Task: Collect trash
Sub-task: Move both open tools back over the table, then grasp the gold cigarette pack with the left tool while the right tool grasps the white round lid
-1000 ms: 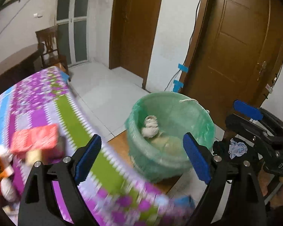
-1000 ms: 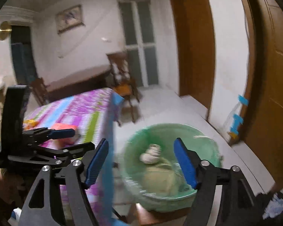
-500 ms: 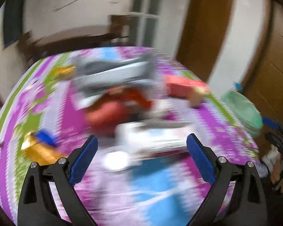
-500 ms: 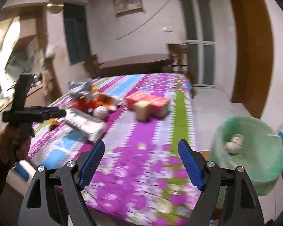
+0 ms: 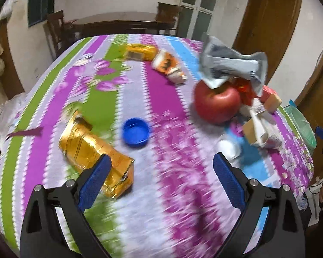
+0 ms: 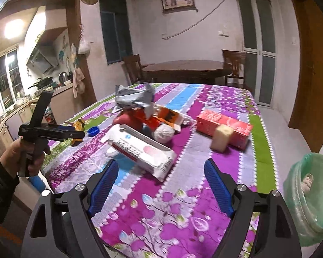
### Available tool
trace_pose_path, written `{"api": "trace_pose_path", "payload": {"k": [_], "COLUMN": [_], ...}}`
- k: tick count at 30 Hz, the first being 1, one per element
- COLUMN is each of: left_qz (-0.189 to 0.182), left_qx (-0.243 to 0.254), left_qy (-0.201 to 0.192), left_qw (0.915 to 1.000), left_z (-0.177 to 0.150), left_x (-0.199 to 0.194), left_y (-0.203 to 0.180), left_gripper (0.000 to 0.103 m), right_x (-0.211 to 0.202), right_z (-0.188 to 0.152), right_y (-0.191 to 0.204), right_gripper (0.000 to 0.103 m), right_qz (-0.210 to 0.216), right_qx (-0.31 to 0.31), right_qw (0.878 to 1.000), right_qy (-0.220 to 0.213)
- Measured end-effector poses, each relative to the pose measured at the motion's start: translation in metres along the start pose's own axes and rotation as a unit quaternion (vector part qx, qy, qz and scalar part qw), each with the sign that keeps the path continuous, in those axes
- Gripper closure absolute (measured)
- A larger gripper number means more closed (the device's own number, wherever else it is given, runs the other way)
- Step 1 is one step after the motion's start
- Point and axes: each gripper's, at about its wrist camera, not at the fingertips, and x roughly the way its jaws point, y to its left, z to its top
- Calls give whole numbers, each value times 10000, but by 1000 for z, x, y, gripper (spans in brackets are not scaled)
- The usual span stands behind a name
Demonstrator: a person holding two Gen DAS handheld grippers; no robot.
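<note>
Where a second ago both cameras faced the green-lined trash bin (image 6: 310, 197) beside the table's corner, they have now swung back over the table (image 5: 174, 193). Left gripper (image 5: 160, 177) hangs spread and empty, a gold wrapper (image 5: 92, 150) near its left finger and a blue cap (image 5: 136, 132) just ahead. Right gripper (image 6: 160, 186) is also spread and empty, facing a white packet (image 6: 142, 150). Judging by this, another pickup is starting

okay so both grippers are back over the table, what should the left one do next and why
Probably lower the left gripper toward the gold wrapper. Its jaws are open and empty, the wrapper lies just ahead by its left finger, and the blue cap sits slightly farther off.
</note>
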Motion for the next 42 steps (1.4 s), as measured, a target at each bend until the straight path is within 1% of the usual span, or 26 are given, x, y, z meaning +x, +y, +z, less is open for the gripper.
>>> {"api": "trace_pose_path", "payload": {"k": [3,5,7,9,10,12,14,15,19,20,23,24,25,27,29,30,32,35,38,40,42], "left_qz": [144,78,-94,-173,-60,300,290,355,515,536,438,413,367,343,326,339,363,251,134,72,44], "left_qx": [-172,-357,-630,-883,-978,-1184,-1307,-1324,-1261,-1203,-1222,-1241,-1250,-1188,-1097,-1060,-998,-931,-883,-817,-778], "left_qy": [88,-13,-140,-125,-73,7,53,67,185,147,63,43,27,11,-6,-24,-74,-99,-136,-135,-113], "left_qw": [9997,9993,9979,9959,9952,9925,9910,9905,9905,9912,9915,9914,9915,9923,9934,9938,9943,9953,9959,9965,9969], "left_z": [-6,-9,-9,-6,-5,-2,1,2,3,2,3,3,3,2,0,-1,-3,-6,-7,-7,-7], "left_x": [-7,-17,-27,-25,-19,-8,1,6,21,22,19,18,17,16,13,12,8,3,-3,-4,-2], "left_y": [29,46,56,62,64,68,70,70,68,67,70,71,73,73,73,72,72,71,69,66,64], "left_gripper": [10,10,10,9,9,9,9,9,9,10,26,32,33,34,34,35,35,38,43,43,43], "right_x": [12,19,29,40,45,55,62,65,76,78,83,86,90,98,108,116,130,154,167,182,195], "right_z": [2,2,2,3,4,4,4,3,4,5,8,9,10,9,7,6,5,8,16,26,29], "right_y": [8,13,19,28,33,45,54,57,66,67,76,81,85,94,102,106,109,115,119,120,124], "right_gripper": [18,18,18,18,18,18,18,18,18,18,19,21,24,41,49,51,51,51,51,51,51], "right_qz": [89,158,291,433,488,627,720,764,878,904,1019,1058,1102,1169,1210,1137,963,608,302,141,48], "right_qx": [-72,-73,-47,-57,-86,-147,-196,-205,-177,-188,-224,-242,-257,-296,-338,-341,-323,-325,-297,-221,-282], "right_qw": [9999,9998,9994,9988,9985,9975,9967,9963,9952,9949,9936,9931,9924,9909,9892,9890,9892,9893,9908,9903,9891], "right_qy": [75,115,172,226,248,288,317,335,400,405,437,454,484,605,761,883,1055,1284,1285,1361,1446]}}
